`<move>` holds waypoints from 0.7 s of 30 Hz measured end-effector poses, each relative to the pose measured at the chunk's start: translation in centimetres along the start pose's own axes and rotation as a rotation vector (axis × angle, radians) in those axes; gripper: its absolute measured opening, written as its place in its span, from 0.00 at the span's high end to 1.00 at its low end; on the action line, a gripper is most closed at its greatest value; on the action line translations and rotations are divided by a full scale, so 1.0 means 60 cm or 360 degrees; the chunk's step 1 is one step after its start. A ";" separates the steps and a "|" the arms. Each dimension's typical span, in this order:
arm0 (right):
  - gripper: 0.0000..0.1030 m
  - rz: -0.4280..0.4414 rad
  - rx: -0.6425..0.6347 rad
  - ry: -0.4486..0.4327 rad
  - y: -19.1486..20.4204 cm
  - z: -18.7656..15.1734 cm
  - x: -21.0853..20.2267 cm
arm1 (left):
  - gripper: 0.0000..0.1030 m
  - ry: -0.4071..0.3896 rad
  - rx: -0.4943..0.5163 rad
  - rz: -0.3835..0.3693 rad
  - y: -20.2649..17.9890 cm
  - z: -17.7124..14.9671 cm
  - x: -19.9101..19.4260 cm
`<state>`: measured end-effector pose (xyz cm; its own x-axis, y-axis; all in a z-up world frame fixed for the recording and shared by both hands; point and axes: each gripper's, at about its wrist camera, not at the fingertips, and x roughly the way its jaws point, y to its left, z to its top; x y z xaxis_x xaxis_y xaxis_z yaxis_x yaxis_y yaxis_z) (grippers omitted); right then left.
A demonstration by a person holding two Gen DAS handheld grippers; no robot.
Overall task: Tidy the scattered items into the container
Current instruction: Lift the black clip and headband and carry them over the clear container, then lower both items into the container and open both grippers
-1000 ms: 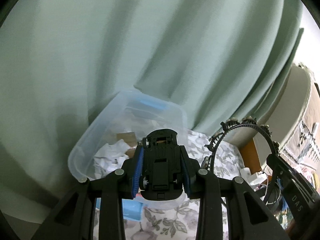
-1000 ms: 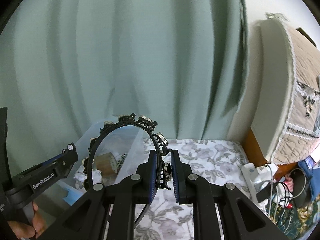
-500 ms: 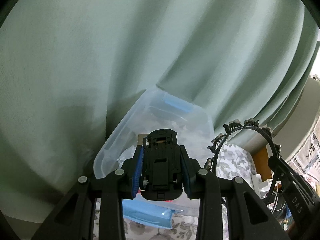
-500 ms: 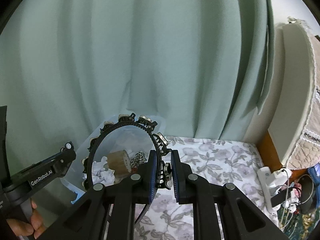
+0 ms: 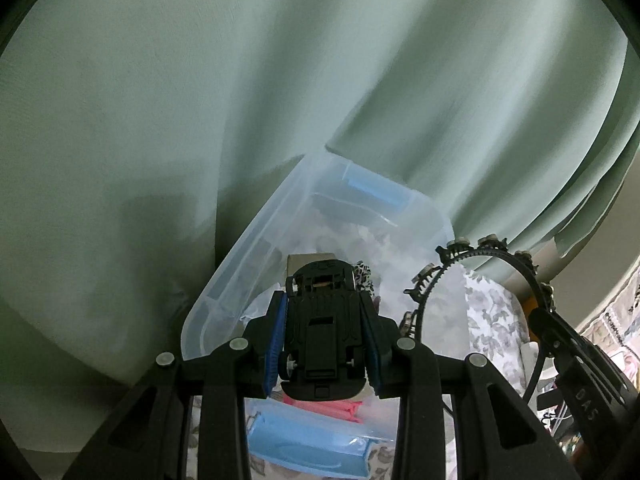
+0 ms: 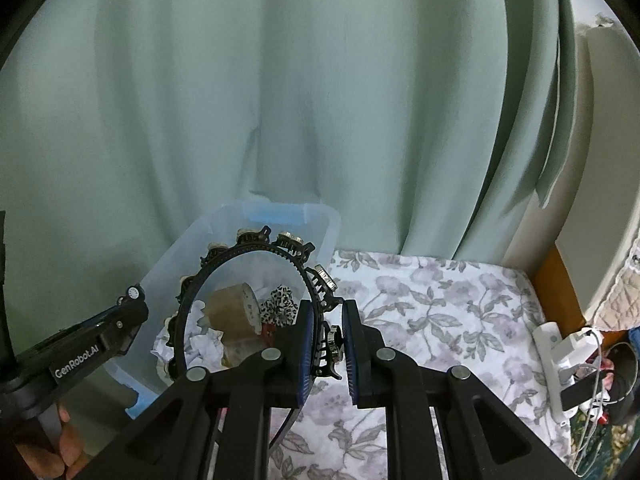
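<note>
Pale green curtain [image 5: 280,100] fills the background behind a bed with a flowered sheet [image 6: 440,300].

From the left wrist, the left gripper [image 5: 324,336] has its jaws pinching a black toy car [image 5: 322,332], underside up, above the near edge of the clear container [image 5: 240,264], which stands at the sheet's left edge against the curtain. If the jaws let go now, the car may strike the rim and fall outside, I think.

From the right wrist, the right gripper [image 6: 326,340] has its jaws pressed together on a black jewelled headband [image 6: 256,248], which hangs over the container's right wall. Its wide hoop could catch that wall or the left gripper beside it.
</note>
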<state>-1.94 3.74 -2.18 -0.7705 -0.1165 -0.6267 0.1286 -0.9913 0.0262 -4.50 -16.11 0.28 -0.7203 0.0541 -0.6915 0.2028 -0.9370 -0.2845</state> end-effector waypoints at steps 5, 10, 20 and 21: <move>0.84 0.0016 -0.0013 0.0041 0.006 -0.003 0.026 | 0.66 0.0039 0.0003 0.0006 -0.002 0.003 0.023; 0.84 0.0034 -0.0022 0.0072 0.013 -0.009 0.043 | 0.66 0.0059 0.0018 0.0012 -0.005 0.001 0.030; 0.84 0.0029 -0.0004 0.0107 0.014 -0.010 0.054 | 0.66 0.0081 0.0024 0.0030 -0.010 -0.002 0.036; 0.84 0.0030 -0.0006 0.0110 0.015 -0.009 0.055 | 0.66 0.0082 0.0025 0.0030 -0.010 -0.002 0.035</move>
<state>-4.03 2.52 -4.64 -0.7228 -0.1303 -0.6787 0.1451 -0.9888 0.0353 -6.05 -15.36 -1.08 -0.6811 0.0540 -0.7302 0.2050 -0.9433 -0.2609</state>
